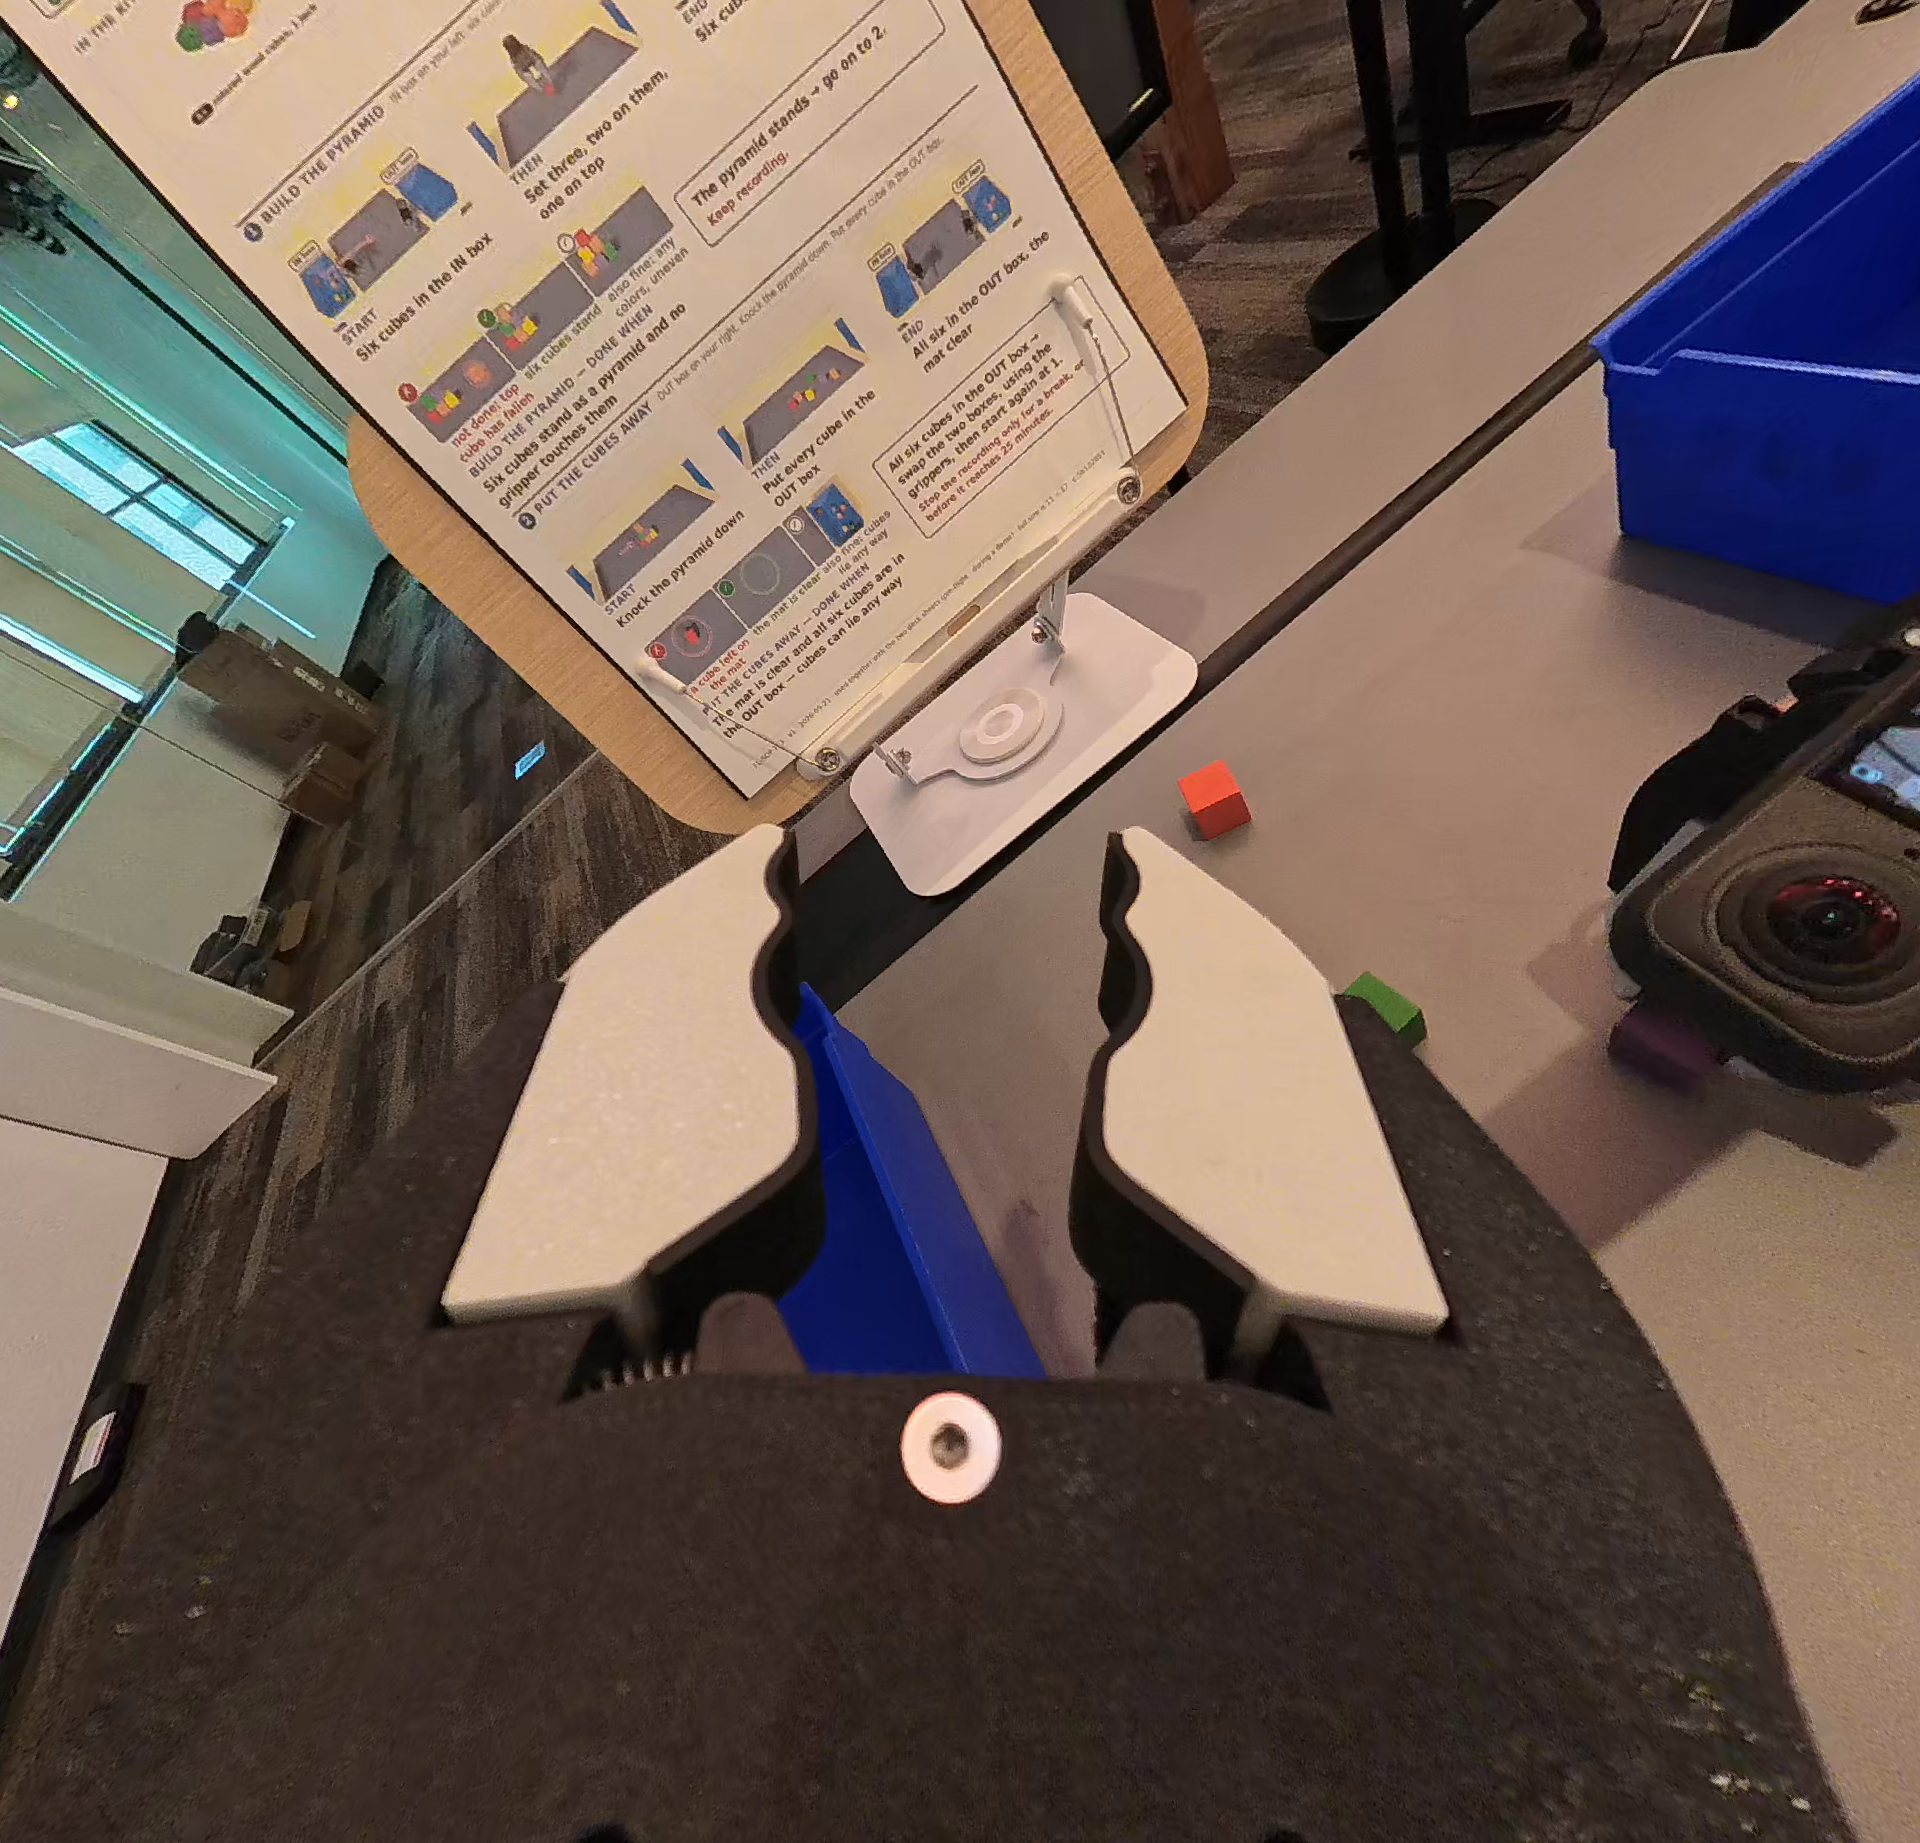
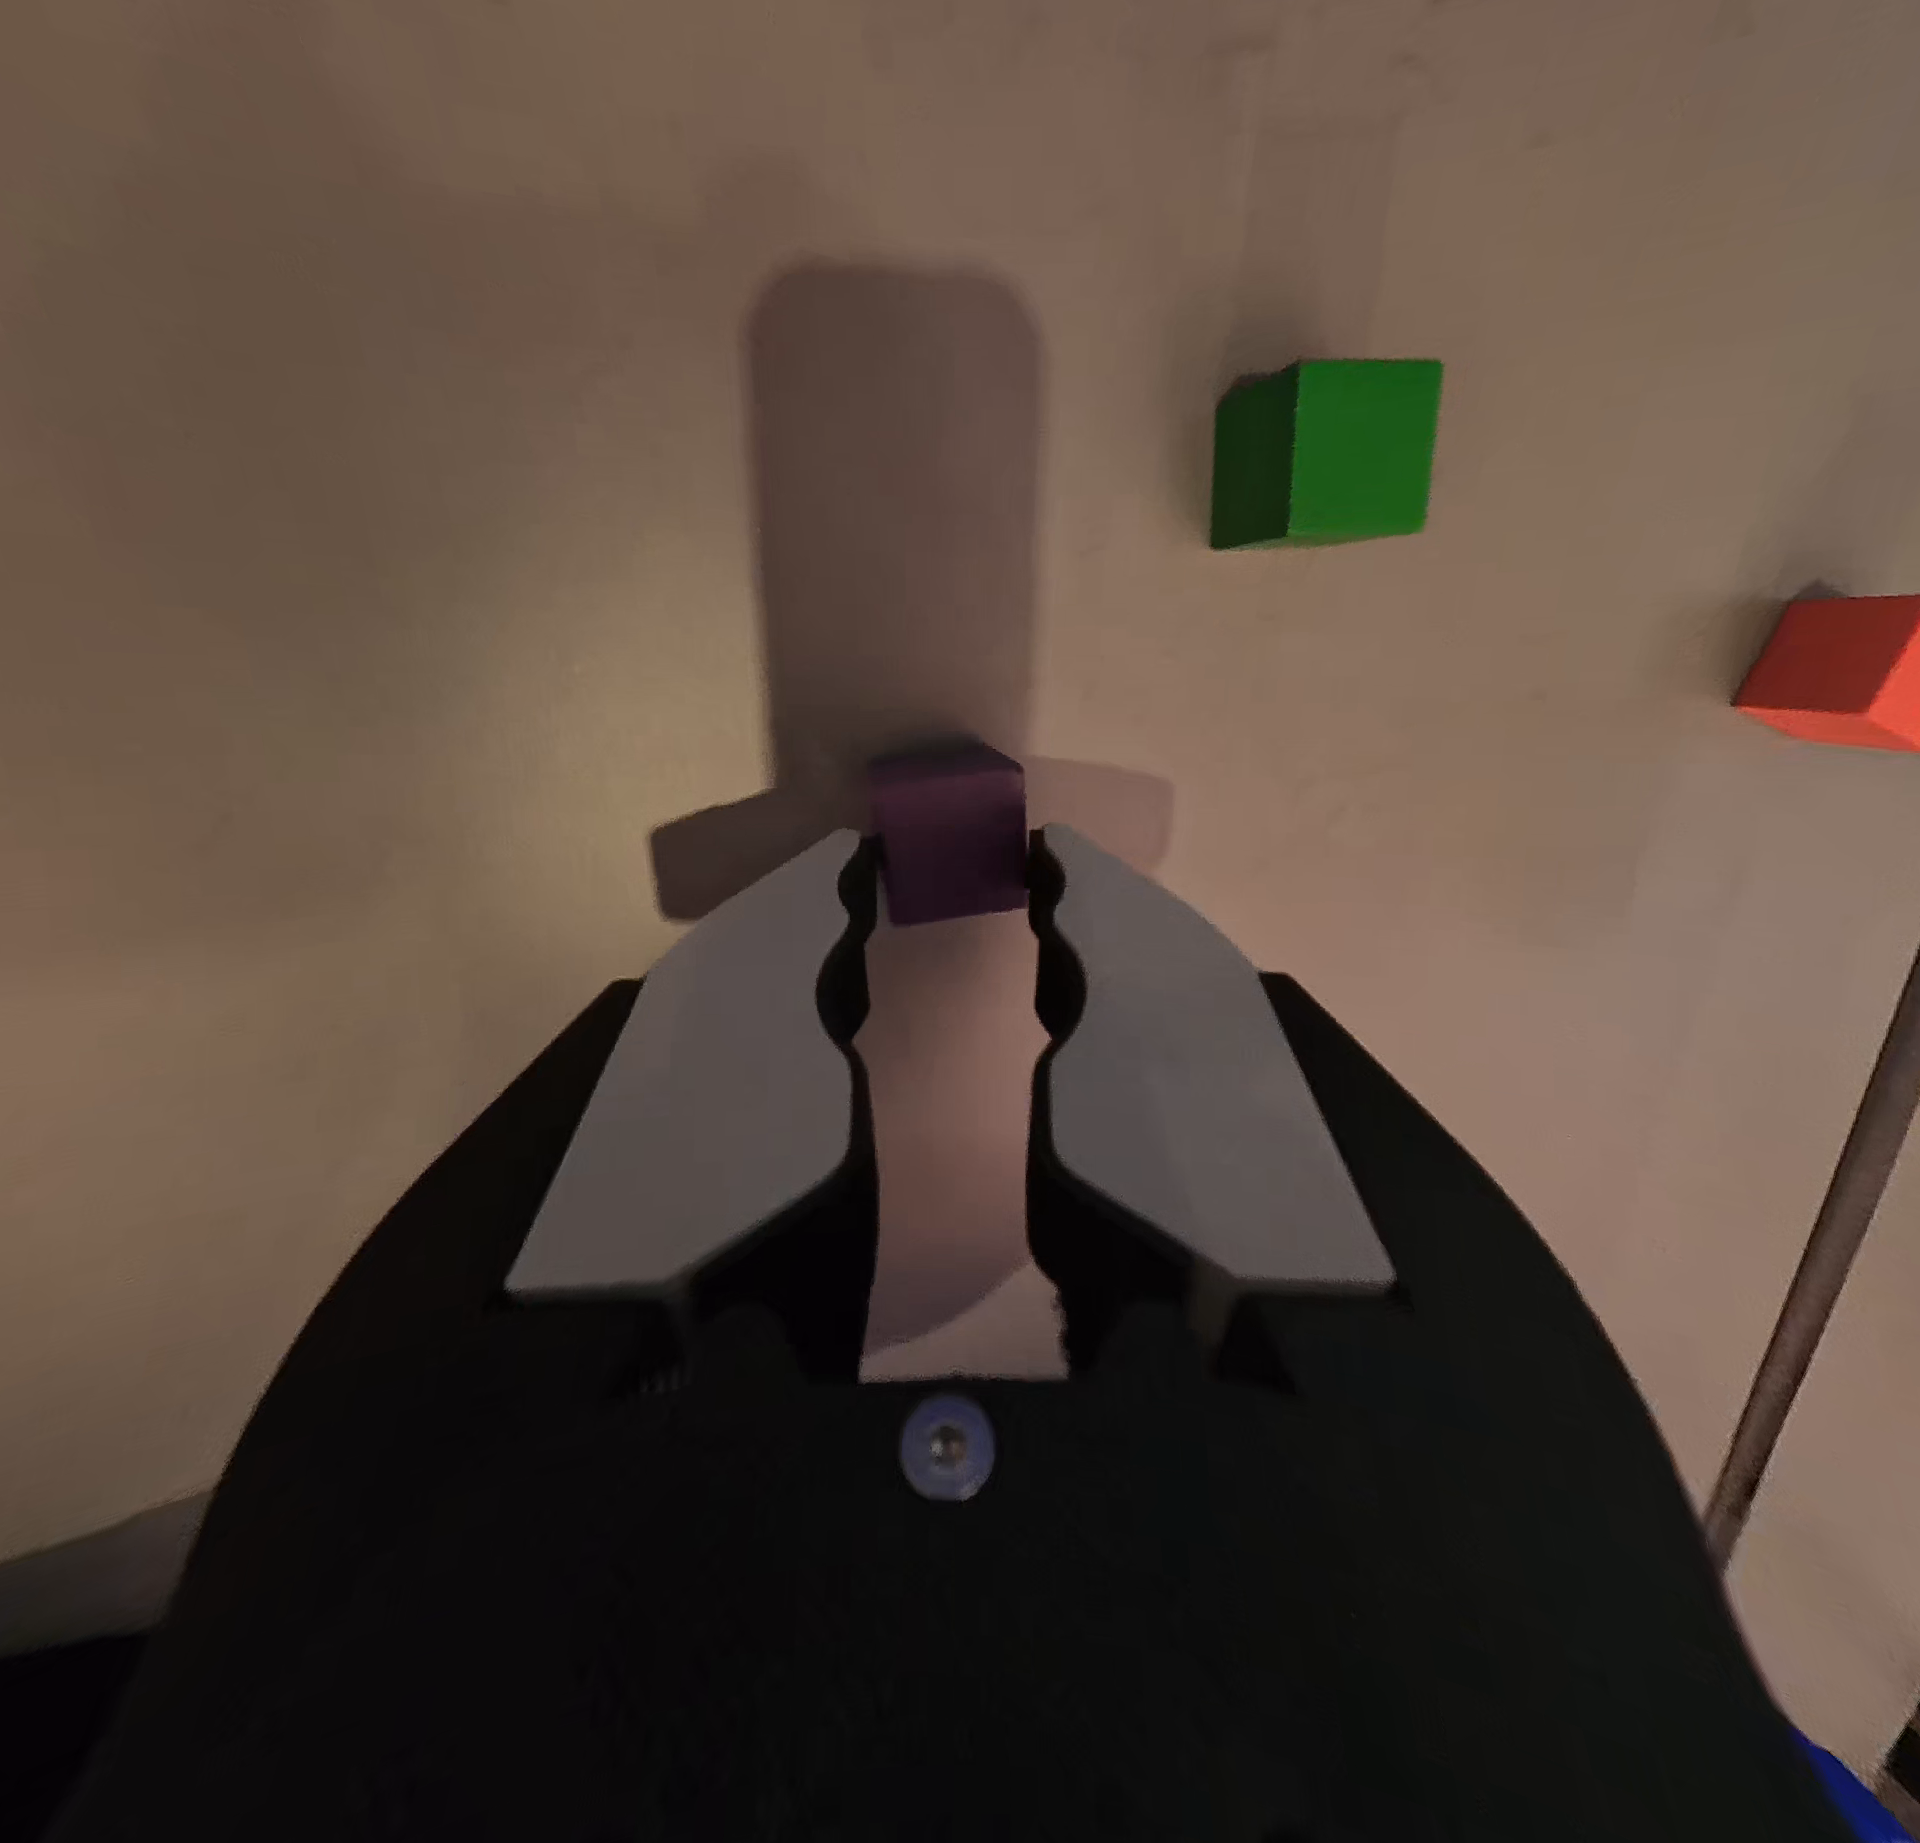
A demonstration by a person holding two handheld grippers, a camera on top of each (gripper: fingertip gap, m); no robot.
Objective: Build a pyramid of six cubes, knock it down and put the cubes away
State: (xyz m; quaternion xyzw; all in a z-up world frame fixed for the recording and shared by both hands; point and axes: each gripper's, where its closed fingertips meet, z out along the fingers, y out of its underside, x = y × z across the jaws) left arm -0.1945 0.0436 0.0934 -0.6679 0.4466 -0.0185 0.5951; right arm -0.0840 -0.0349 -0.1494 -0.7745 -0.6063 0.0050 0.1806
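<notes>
In the left wrist view, the far left of the frame shows a glass wall and patterned carpet beyond the table edge. The left gripper point(image 1: 951, 894) fills the lower middle, its two grey fingers point(image 1: 665, 1097) standing wide apart with nothing between them. Through that gap shows the wall of a blue bin point(image 1: 894, 1211) sitting low at the near edge of the grey table point(image 1: 1403, 754). Above the fingertips, in the upper middle, a printed instruction sheet point(image 1: 644, 318) leans on a wooden board held by a white stand point(image 1: 1029, 744). Just right of the stand's base a red cube point(image 1: 1214, 801) rests alone on the table. Lower and further right, a green cube point(image 1: 1387, 1004) peeks out beside the right finger, and a purple cube point(image 1: 1662, 1050) sits under the right gripper's body, whose camera lens point(image 1: 1818, 920) fills the right edge. A second blue bin point(image 1: 1766, 422) occupies the upper right.

In the right wrist view, the right gripper point(image 2: 948, 848) points down at the table point(image 2: 416, 443). Its fingertips sit on either side of the purple cube point(image 2: 948, 837), seemingly touching its sides; the picture is blurred, so a firm grip cannot be confirmed. To the upper right lies the green cube point(image 2: 1340, 453), and at the right edge the red cube point(image 2: 1839, 687), partly cut off.
</notes>
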